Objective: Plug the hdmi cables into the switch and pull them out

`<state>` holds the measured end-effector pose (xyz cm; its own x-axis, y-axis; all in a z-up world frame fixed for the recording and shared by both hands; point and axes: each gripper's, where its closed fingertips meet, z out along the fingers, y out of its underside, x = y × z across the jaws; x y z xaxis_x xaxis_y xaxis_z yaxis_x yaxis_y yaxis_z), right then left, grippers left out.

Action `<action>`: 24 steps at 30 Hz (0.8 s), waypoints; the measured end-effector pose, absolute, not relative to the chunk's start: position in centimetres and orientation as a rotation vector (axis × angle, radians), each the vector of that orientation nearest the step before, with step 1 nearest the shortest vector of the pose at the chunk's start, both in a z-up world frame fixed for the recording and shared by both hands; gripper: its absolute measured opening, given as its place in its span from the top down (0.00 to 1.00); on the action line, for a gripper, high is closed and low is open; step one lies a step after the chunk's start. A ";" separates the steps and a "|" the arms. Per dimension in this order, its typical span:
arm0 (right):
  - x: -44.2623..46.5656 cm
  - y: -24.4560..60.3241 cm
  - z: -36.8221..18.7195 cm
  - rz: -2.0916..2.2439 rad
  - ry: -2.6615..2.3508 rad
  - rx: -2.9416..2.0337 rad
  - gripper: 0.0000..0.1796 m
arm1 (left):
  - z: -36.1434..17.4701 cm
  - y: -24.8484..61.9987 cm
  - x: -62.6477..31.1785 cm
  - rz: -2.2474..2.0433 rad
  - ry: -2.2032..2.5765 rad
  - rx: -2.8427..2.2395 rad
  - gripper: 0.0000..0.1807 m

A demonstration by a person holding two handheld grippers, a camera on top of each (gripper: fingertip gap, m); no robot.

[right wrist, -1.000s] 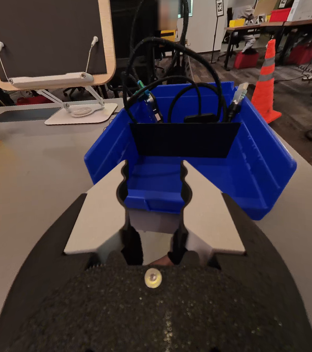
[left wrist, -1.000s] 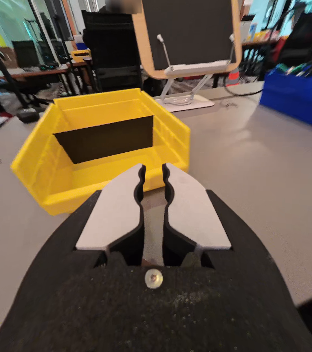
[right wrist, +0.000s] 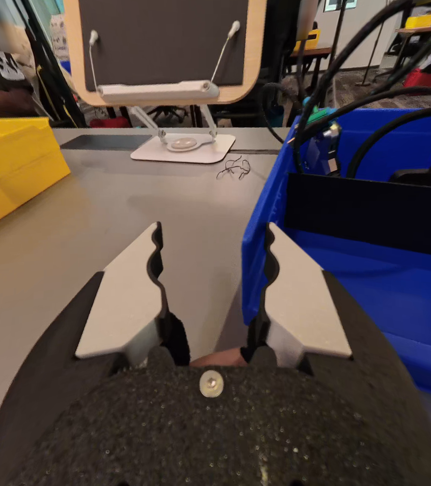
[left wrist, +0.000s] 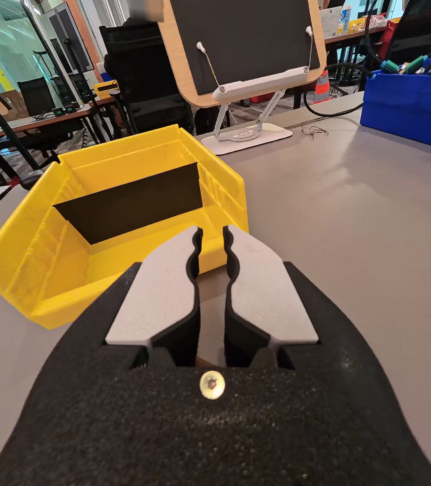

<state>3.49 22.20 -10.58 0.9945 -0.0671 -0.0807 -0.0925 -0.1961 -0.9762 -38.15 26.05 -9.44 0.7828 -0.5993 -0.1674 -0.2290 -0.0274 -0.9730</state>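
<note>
The right gripper (right wrist: 213, 236) gapes wide and empty beside a blue bin (right wrist: 259, 210); at two o'clock, black HDMI cables (right wrist: 361, 136) coil inside. Springy cords will likely resist; their rigid plugs offer the surest grip. The left gripper (left wrist: 212, 234), narrowly parted, faces a yellow bin (left wrist: 38, 236).

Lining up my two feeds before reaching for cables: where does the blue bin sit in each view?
Left wrist view: blue bin at the far right edge, upper part, across the table.
Right wrist view: blue bin fills the right side, close beside the right tool.
Shared landmark: the wood-framed board on its white stand.
</note>
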 end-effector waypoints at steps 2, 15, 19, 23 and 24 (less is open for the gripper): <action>2.7 21.8 -10.7 0.009 0.079 -1.799 0.53 | -9.4 26.0 -38.3 -0.333 0.674 -1.602 0.92; 12.1 13.2 -3.2 -0.159 0.319 -1.502 0.58 | -8.6 20.5 -31.4 -0.548 0.748 -1.608 0.83; 18.7 10.2 -5.5 -0.316 0.444 -1.584 0.58 | -8.4 15.9 -21.3 -0.777 0.860 -1.668 0.75; 18.2 10.9 -9.3 -0.129 0.493 -1.737 0.68 | -7.9 15.3 -10.5 -0.855 0.888 -1.731 0.74; 18.2 11.0 -10.0 -0.125 0.511 -1.747 0.72 | -8.2 15.5 -7.8 -0.857 0.896 -1.754 0.74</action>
